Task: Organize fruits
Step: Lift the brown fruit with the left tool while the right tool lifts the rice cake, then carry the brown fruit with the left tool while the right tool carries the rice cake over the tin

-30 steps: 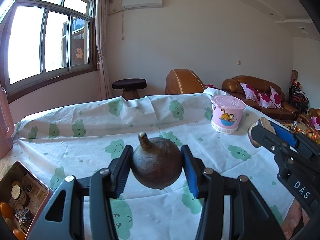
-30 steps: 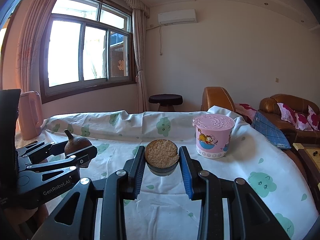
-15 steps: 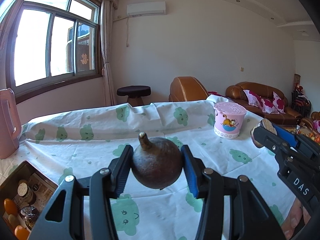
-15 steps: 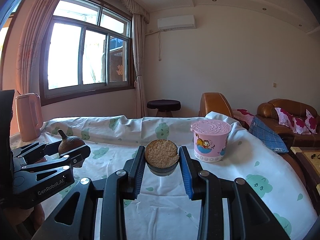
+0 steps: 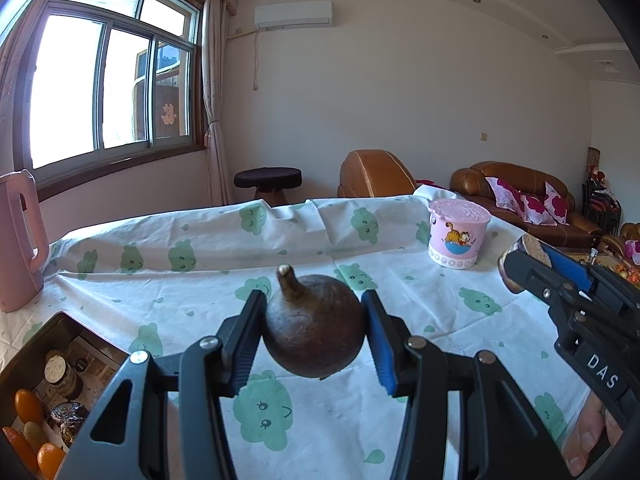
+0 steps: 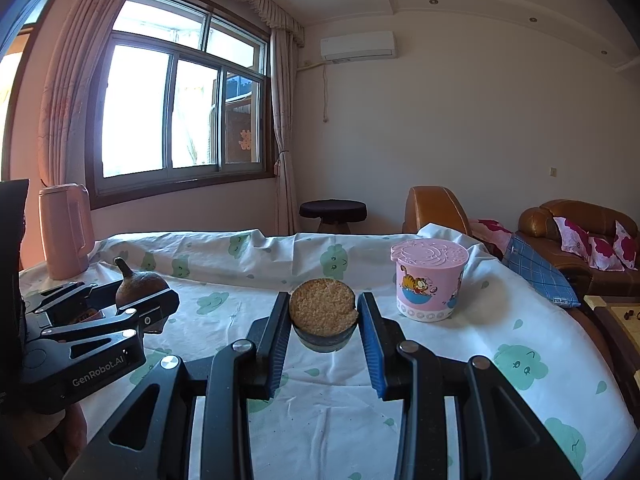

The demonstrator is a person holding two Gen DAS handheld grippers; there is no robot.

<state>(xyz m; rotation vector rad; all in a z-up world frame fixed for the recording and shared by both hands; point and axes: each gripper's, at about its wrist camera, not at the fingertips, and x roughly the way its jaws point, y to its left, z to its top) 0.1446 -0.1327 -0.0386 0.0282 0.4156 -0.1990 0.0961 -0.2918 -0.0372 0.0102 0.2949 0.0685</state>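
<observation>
Pink kettle (image 5: pixel 18 240) at your far left now shows whole, where a second ago only its edge showed, and the box of fruit (image 5: pixel 48 392) below it has slid lower in view. Your left gripper (image 5: pixel 314 330) stays clamped on the brown stemmed fruit (image 5: pixel 314 332), held above the tablecloth (image 5: pixel 400 288) with bare cloth ahead. Your right gripper (image 6: pixel 323 320), unmoved, grips the small crumb-topped cup (image 6: pixel 323 316); the pink tub (image 6: pixel 430 280) stands right, near the edge.

Both wrist cams sit close behind their jaws, low over the table (image 5: pixel 460 280), tilted slightly down toward its far edge and the window wall. Shared: pink tub (image 5: pixel 458 236) (image 6: pixel 430 280), pink jug (image 5: pixel 18 240) (image 6: pixel 66 230), stool (image 5: pixel 267 179) (image 6: pixel 333 210); each catches the other gripper at its frame edge.
</observation>
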